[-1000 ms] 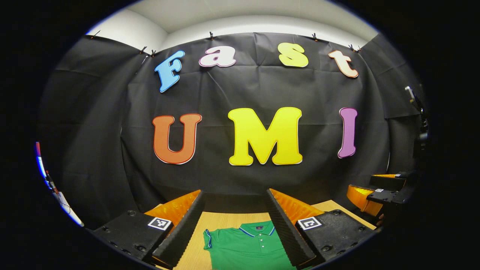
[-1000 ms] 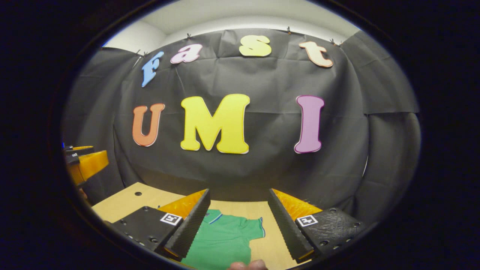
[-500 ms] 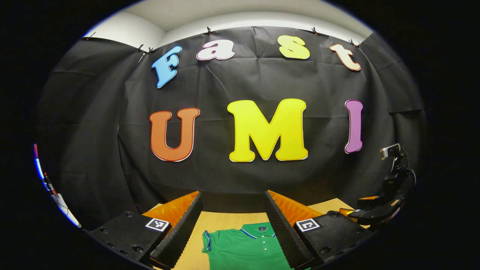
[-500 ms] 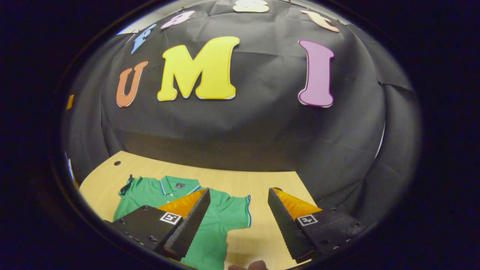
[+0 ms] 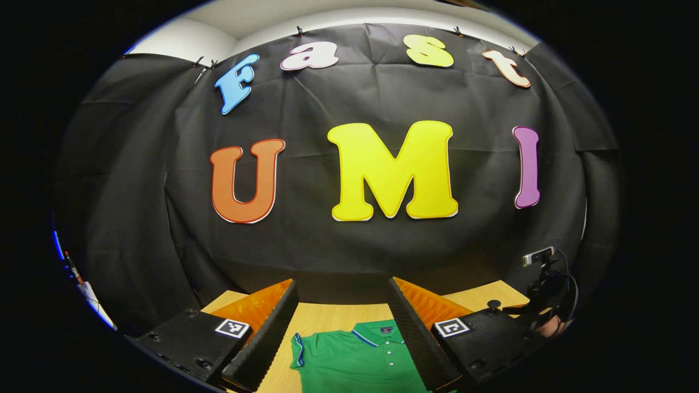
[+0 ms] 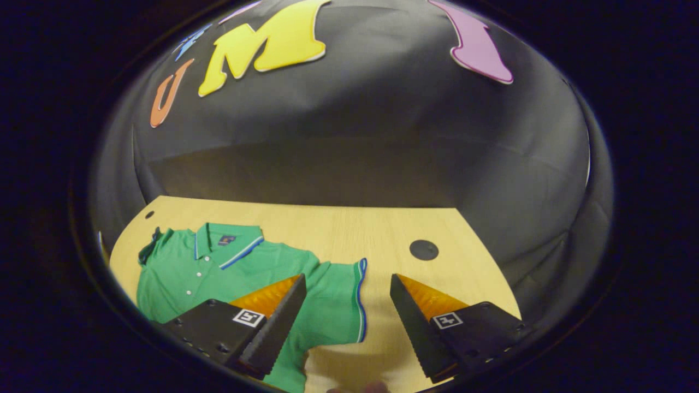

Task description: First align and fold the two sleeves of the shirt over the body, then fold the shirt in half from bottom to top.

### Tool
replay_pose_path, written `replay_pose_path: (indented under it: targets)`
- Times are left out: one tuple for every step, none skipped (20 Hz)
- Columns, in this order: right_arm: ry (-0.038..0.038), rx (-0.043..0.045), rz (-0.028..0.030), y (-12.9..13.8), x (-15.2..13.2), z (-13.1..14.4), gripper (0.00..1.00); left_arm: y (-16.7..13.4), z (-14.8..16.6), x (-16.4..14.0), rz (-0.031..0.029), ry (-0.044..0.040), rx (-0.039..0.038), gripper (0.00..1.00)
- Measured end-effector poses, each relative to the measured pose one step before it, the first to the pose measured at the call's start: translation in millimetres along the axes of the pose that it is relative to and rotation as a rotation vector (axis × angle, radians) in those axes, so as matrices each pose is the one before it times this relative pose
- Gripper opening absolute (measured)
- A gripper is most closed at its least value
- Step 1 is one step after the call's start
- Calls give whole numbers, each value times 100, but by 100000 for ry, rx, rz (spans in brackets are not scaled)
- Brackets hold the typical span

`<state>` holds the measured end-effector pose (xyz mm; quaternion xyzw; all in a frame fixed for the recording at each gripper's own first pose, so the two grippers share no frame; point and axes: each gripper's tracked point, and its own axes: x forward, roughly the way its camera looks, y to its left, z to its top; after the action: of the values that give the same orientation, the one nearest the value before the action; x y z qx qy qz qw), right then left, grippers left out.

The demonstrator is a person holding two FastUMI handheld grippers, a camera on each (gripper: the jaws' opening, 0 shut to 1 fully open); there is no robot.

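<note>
Shirt (image 6: 229,273) flat on table (image 6: 382,229); both tongs agape

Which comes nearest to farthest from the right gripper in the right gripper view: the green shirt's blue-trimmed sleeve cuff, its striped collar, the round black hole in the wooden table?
1. Blue-trimmed sleeve cuff, between the right gripper's open fingers.
2. Round black hole, ahead, slightly right.
3. Striped collar, far left.

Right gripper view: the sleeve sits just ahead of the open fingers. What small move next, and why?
Probably ease the right gripper down and forward onto the sleeve. Its jaws are open and empty, the green shirt lies flat and unfolded on the table, and the sleeve's striped cuff sits between the fingers.
</note>
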<state>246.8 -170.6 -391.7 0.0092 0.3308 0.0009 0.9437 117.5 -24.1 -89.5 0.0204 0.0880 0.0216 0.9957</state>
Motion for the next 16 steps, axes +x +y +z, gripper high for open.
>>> replay_pose_path:
  targets:
    - [1970,688,92,-288,985,-989,98,-47,-157,353,222,481,592,100]
    - [1321,147,74,-253,777,-585,96,54,-174,274,206,189,453,100]
    - [1339,-499,-404,-368,796,-692,95,-29,-170,253,368,353,-20,100]
    - [1041,169,326,-184,506,-419,98,18,-302,216,493,787,-472,100]
    - [1200,583,283,-56,448,-359,95,-155,-526,163,138,1371,-556,100]
    - [1244,558,136,-168,423,-297,94,-240,-453,210,-276,1380,-364,100]
    - [852,913,221,-128,489,-192,94,-279,-340,138,-39,1309,110,100]
    - [870,347,337,50,332,-319,93,-353,-361,-67,-416,824,408,100]
    - [923,23,-105,16,59,-334,93,-338,-53,-91,-425,143,568,100]
    - [980,335,1169,164,188,-178,78,-239,152,159,-484,-104,660,100]
    - [-298,272,189,154,106,44,70,-296,187,-41,-470,-342,775,100]
    - [955,418,1491,359,-159,-15,57,-71,169,-23,-210,-380,765,100]
    - [245,540,909,239,47,19,50,-161,77,53,-297,-41,494,100]
    - [120,862,1469,314,-62,81,31,-222,-90,-83,-246,65,411,100]
    - [175,1102,1002,298,-12,-76,22,-11,33,-125,-149,-110,77,100]
    - [1,900,-48,-10,73,-85,2,-126,8,-164,-647,17,-457,100]
